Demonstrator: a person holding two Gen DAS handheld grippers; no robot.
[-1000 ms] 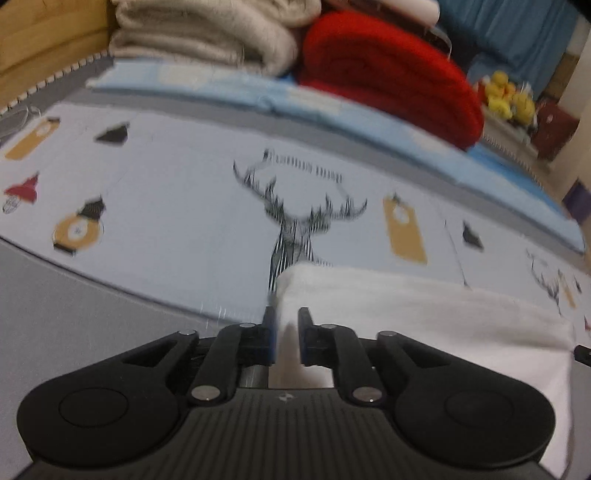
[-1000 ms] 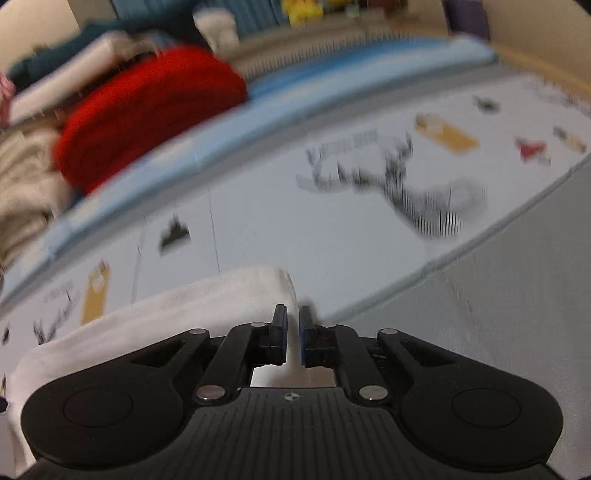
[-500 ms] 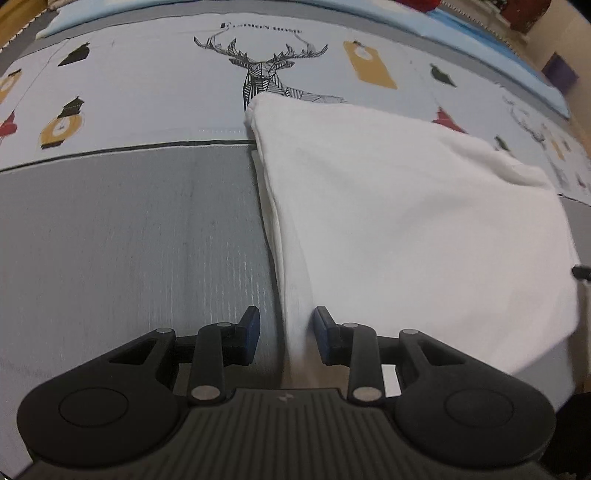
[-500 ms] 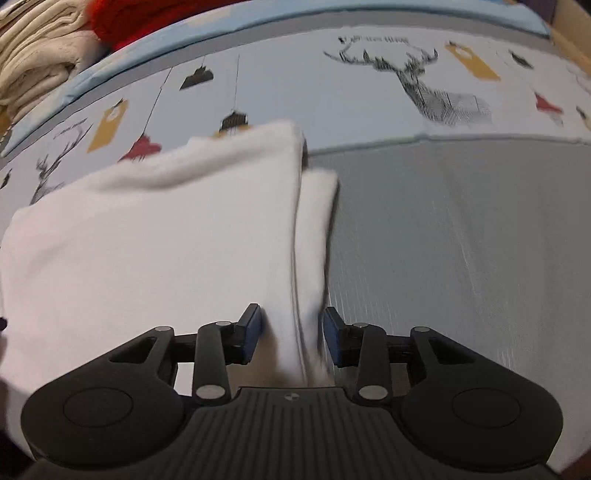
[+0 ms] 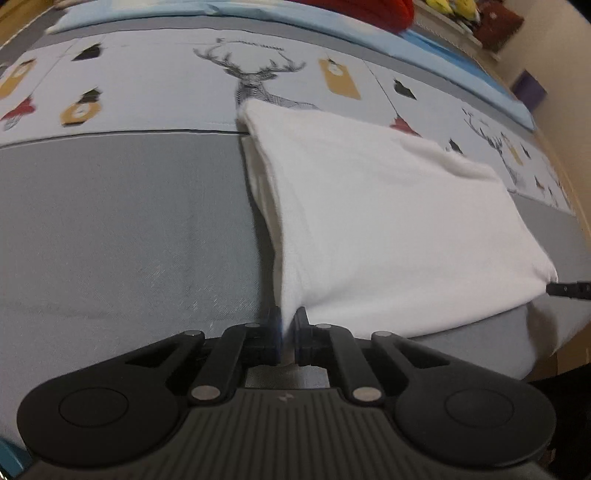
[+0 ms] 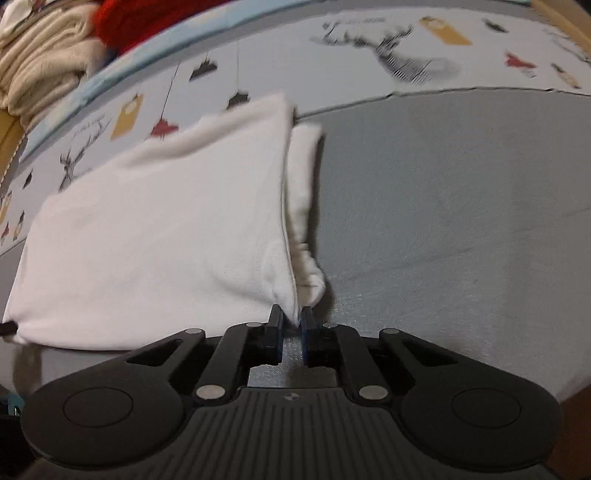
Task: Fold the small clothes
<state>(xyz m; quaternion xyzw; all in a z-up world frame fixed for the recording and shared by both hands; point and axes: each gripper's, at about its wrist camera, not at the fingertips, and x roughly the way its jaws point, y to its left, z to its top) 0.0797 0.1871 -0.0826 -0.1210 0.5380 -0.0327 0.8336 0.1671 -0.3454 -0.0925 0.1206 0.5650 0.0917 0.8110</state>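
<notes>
Both corners are pinched now: the left hand-held gripper (image 5: 287, 334), black with blue pads, has just been closing, and its jaws are pressed together on the near left corner of the folded white cotton garment (image 5: 388, 206), cloth visibly caught between the pads. Over on the other side, the right hand-held gripper (image 6: 291, 334) has just been closing too, and it nips the near right corner of the same garment (image 6: 159, 236), a thin point of white fabric running down into the narrow gap. The garment lies flat on the plain grey band of a bed cover (image 5: 110, 229), its far edge reaching onto the pale printed band (image 5: 147, 85) with line-drawn stags, mustard-yellow tags and small red and black hanging shapes. There is a line of small lettering above the stag's antlers in the left wrist view, too blurred to read; the same goes for the print in the right wrist view. A second layer of white cloth peeks out along each side edge, just beside the top layer. At the far edge of the bed, the right wrist view catches a stack of cream fleecy blankets (image 6: 44, 48) next to a red knitted bundle (image 6: 147, 18). In the left wrist view, the black tip of the other gripper shows just beside the garment's right corner.
</notes>
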